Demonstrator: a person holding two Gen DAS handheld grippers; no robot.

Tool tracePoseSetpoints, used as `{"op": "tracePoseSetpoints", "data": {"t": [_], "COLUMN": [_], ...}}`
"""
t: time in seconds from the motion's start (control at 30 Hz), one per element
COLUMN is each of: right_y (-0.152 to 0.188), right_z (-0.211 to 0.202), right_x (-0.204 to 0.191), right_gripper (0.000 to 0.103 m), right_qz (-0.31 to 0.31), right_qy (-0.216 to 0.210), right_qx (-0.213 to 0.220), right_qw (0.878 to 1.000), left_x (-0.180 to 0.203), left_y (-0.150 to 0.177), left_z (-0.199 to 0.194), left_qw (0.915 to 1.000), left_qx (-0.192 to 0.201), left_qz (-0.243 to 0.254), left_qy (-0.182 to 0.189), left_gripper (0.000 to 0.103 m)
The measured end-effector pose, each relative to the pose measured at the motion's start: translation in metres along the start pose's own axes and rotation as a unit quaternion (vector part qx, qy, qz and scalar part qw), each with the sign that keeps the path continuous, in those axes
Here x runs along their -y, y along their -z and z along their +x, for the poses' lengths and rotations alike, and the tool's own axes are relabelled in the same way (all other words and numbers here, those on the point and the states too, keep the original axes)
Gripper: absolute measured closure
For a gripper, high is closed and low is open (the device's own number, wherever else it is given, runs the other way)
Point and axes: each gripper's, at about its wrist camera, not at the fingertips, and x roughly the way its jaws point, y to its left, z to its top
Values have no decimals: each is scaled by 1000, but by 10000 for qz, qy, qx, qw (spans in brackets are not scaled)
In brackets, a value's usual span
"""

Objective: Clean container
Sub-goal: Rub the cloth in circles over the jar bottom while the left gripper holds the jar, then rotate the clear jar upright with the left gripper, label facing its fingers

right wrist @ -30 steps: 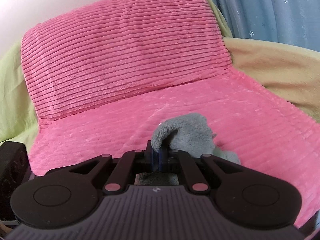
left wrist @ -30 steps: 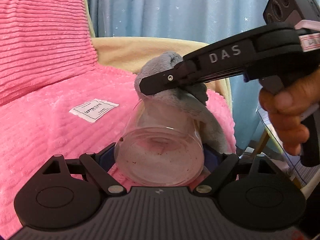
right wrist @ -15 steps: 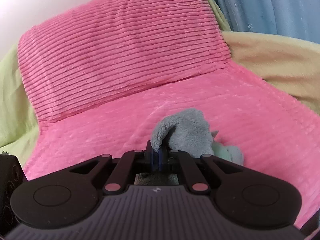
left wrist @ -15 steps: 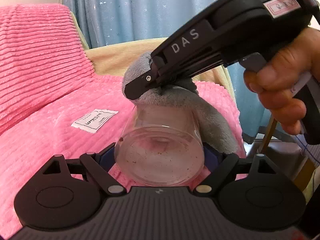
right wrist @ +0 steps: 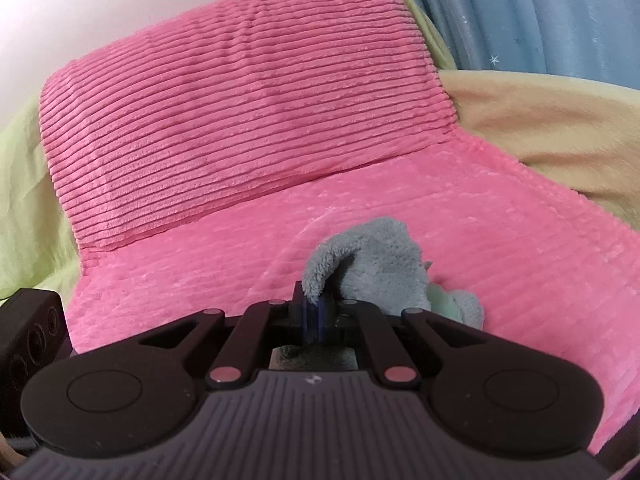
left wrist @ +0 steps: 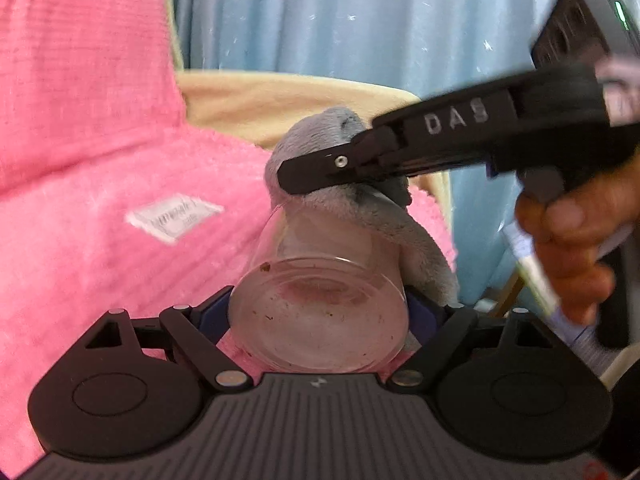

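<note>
Lying on its side between the two fingers of the left claw (left wrist: 320,316), the clear glass container (left wrist: 318,300) is showing its round bottom to the left wrist camera, and small brown specks are sitting on the glass. The left claw is grasping it by the sides, with the blue pads (left wrist: 212,316) pressing on it. A grey fluffy cloth (left wrist: 360,216) is covering the far mouth of the container and is hanging down its right side. The right claw (left wrist: 308,172) is clenched on this cloth from the right; in the right wrist view its blue pads (right wrist: 316,316) are standing nearly together with the cloth (right wrist: 376,268) pinched between them. A hand (left wrist: 576,248) is gripping the handle of the right claw. Under everything a pink ribbed blanket (left wrist: 100,240) with a white label (left wrist: 174,216) is lying, and behind it a pink ribbed cushion (right wrist: 240,120) and a blue curtain (left wrist: 360,20) with small stars are standing.
</note>
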Motion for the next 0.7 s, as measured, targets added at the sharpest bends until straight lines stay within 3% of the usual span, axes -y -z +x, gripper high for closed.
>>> {"op": "tracePoseSetpoints", "data": {"t": [0.1, 0.23, 0.3, 0.37, 0.6, 0.7], "right_y": [0, 0, -1, -3, -1, -1], "right_z": [0, 0, 1, 2, 0, -5], "right_x": [-5, -12, -4, 11, 17, 15], "right_gripper": [100, 100, 100, 100, 100, 100], "right_qz": [-89, -207, -101, 228, 333, 350], "right_qy": [-140, -327, -110, 234, 258, 311], "right_qx": [-54, -127, -45, 109, 178, 210], "right_qw": [9998, 9992, 9999, 9994, 9990, 9987], "left_x": [12, 20, 24, 24, 14, 16], "left_y": [3, 5, 6, 6, 7, 7], "left_z": [0, 3, 5, 6, 6, 5], "left_qw": [9966, 9923, 9902, 9900, 9956, 9948], "left_qx": [12, -1, -1, 6, -98, -92], "left_qz": [682, 1064, 1221, 1239, 821, 907], "left_qy": [-472, -631, -675, -681, -450, -456], "left_gripper": [17, 17, 17, 17, 16, 17]}}
